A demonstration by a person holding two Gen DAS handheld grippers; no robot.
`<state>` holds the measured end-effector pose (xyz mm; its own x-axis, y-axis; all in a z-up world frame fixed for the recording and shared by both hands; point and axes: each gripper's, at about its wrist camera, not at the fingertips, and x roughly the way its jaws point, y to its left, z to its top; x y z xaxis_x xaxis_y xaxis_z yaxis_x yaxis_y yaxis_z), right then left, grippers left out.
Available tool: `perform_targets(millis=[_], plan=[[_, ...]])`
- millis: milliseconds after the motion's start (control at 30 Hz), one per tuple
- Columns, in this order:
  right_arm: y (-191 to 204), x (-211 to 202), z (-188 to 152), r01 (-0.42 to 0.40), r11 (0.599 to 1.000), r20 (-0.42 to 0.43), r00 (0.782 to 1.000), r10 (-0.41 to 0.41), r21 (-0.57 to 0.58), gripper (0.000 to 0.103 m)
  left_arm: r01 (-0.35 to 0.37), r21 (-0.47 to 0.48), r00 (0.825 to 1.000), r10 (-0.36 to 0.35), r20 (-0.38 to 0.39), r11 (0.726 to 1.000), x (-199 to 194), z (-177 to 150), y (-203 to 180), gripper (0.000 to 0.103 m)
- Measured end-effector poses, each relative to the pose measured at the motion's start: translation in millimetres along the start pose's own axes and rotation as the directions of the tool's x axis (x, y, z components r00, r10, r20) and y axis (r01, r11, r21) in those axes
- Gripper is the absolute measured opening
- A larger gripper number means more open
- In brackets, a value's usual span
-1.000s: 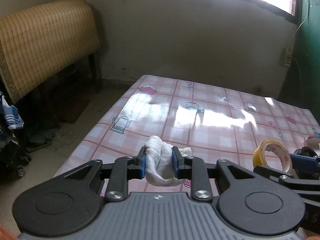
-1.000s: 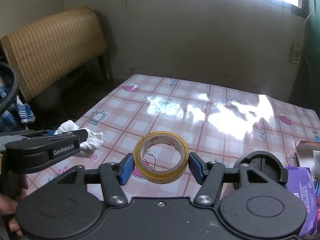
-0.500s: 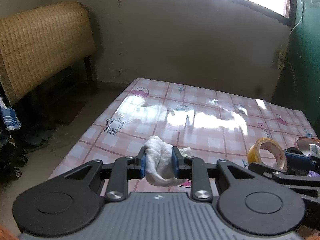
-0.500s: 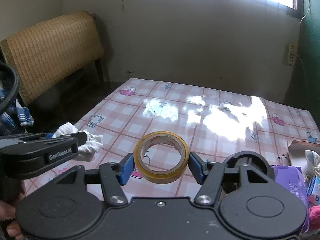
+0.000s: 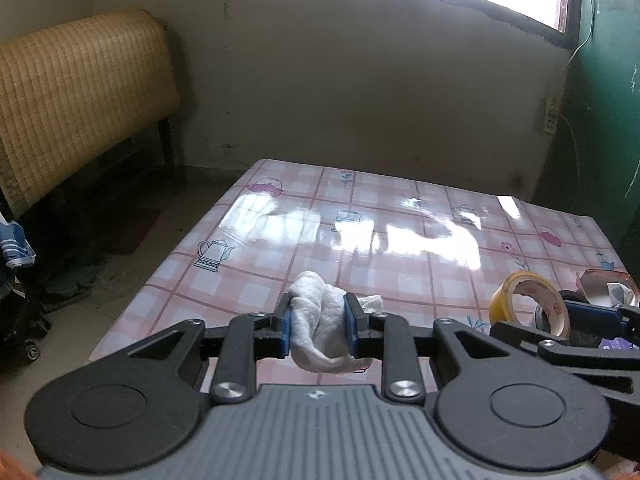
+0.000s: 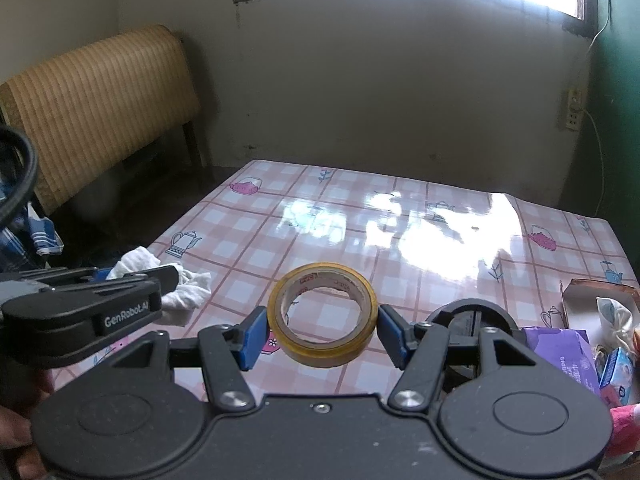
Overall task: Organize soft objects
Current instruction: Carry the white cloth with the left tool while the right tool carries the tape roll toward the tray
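Pink checkered tablecloth [image 5: 280, 248]; left gripper [image 5: 318, 326] pinching a limp white rag [image 5: 320, 332] mid-bunch; right gripper [image 6: 322, 334] clamps a stiff tape roll [image 6: 322, 314].

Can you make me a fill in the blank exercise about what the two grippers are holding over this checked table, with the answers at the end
1. The left gripper is shut on a crumpled ____ cloth.
2. The right gripper holds a roll of yellow ____ by its outer rim.
3. The tablecloth has a pink check printed with small ____.
4. A ____ packet lies at the table's right edge, in the right wrist view.

Missing words: white; tape; teapots; purple
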<state>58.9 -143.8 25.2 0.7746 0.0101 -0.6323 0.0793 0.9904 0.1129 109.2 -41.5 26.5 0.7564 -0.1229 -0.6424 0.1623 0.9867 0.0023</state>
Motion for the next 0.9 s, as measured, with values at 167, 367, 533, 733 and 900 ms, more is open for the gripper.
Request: perform_targets(millis=[167, 367, 533, 733, 900], plan=[[-3.5, -4.0, 0.2, 0.003, 1.0, 0.007, 1.0, -0.003, 0.013, 0.071, 0.012, 0.008, 1.0, -0.012, 0.001, 1.0, -1.4, 0.2, -1.8, 0.027], [-8.3, -10.0, -1.8, 0.008, 1.0, 0.01, 1.0, -0.008, 0.025, 0.071, 0.027, 0.02, 1.0, -0.027, 0.001, 0.999, -4.0, -1.0, -9.4, 0.027], [-15.5, -14.8, -3.1, 0.015, 0.999, 0.015, 1.0, -0.015, 0.038, 0.071, 0.04, 0.029, 0.999, -0.04, 0.004, 0.999, -6.7, -3.0, -15.7, 0.027], [-20.0, -17.5, -3.8, 0.018, 0.999, 0.02, 1.0, -0.019, 0.048, 0.071, 0.051, 0.038, 0.999, -0.052, 0.004, 0.998, -7.3, -3.5, -21.0, 0.027], [-24.9, -19.9, -4.5, 0.025, 0.998, 0.025, 0.999, -0.026, 0.056, 0.071, 0.057, 0.044, 0.998, -0.057, 0.006, 0.997, -7.9, -3.9, -27.0, 0.027]])
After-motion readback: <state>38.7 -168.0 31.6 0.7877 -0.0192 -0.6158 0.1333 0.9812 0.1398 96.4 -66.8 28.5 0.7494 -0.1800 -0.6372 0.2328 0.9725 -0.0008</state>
